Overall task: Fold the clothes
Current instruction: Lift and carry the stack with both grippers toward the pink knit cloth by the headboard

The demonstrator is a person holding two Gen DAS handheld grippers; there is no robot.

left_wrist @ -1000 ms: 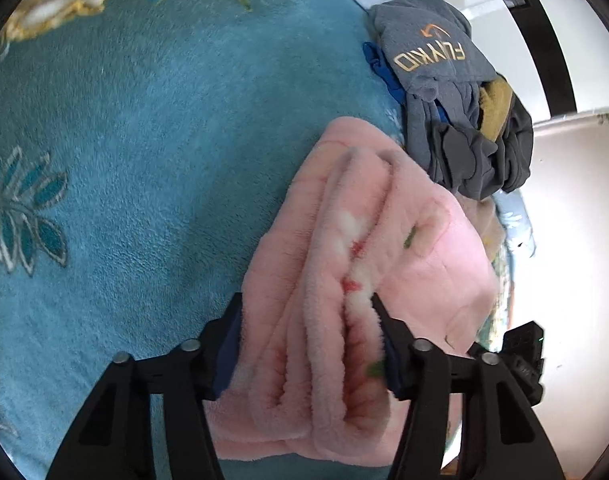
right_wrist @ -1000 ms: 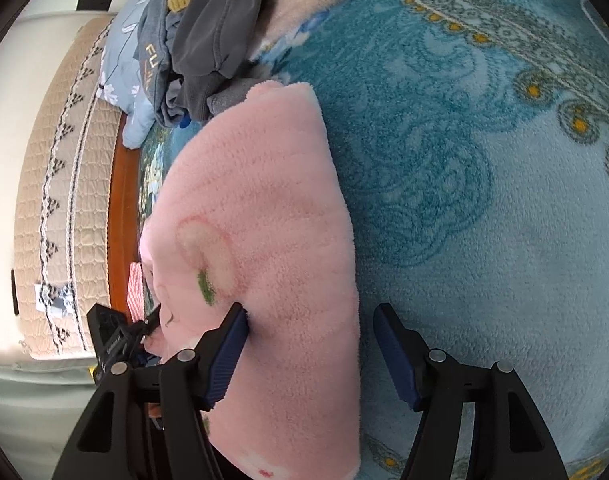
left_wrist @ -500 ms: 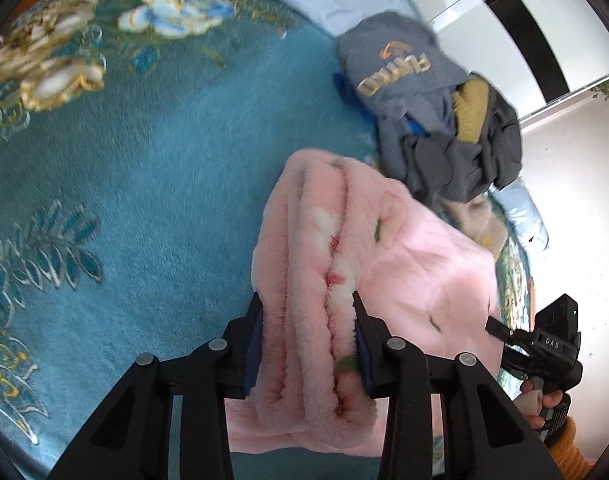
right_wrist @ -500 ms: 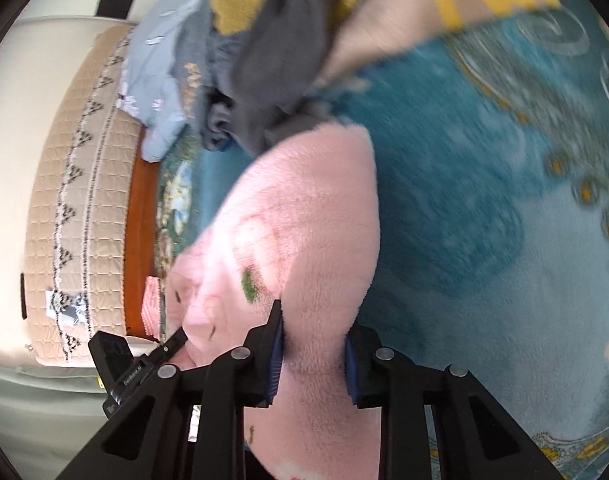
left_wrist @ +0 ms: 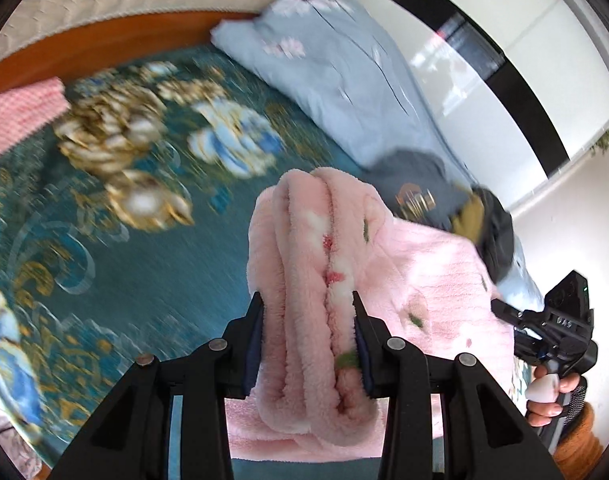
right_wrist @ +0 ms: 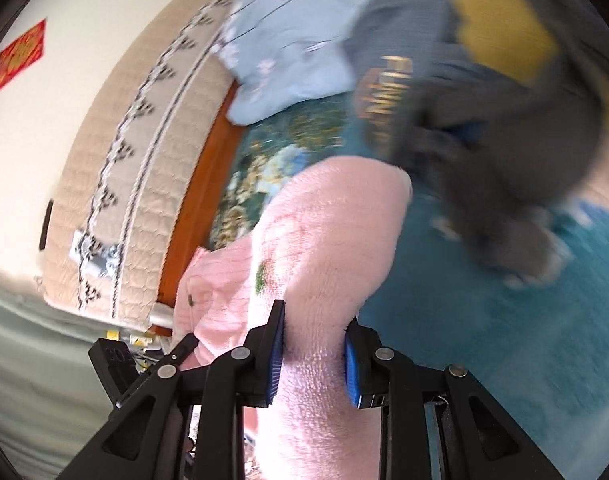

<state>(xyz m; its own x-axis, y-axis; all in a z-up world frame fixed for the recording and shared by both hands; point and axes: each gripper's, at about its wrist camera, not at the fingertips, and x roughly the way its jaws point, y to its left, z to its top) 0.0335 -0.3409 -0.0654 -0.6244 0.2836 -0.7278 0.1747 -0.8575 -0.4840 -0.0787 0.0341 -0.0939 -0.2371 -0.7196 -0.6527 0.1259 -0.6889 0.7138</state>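
Change since earlier frames: both claws, spread a second ago, are now clamping the pink fleece garment (left_wrist: 384, 264); cameras are tilting up, so the headboard (right_wrist: 144, 152) and pillow (left_wrist: 336, 80) are coming into view, with motion blur.
Left claw (left_wrist: 309, 344): pinching a thick bundle of several fleece layers, its jaws pressing in from both sides.
Right claw (right_wrist: 313, 350): squeezing the opposite folded edge of the same garment (right_wrist: 328, 240).
Garment position: stretching between the two claws above the teal floral bedspread (left_wrist: 104, 208); whether its far end is touching the bed cannot be told.
Count, claws: two.
Count, pink fleece garments: one.
Count, pillows: one, pale blue.
Count, unfolded pile: one heap (right_wrist: 484, 120) of grey and mustard clothes, lying just beyond the garment.
Count, hands: one (left_wrist: 552, 396), gripping the right tool's handle.
Left edge: one pink knitted piece (left_wrist: 20, 116).
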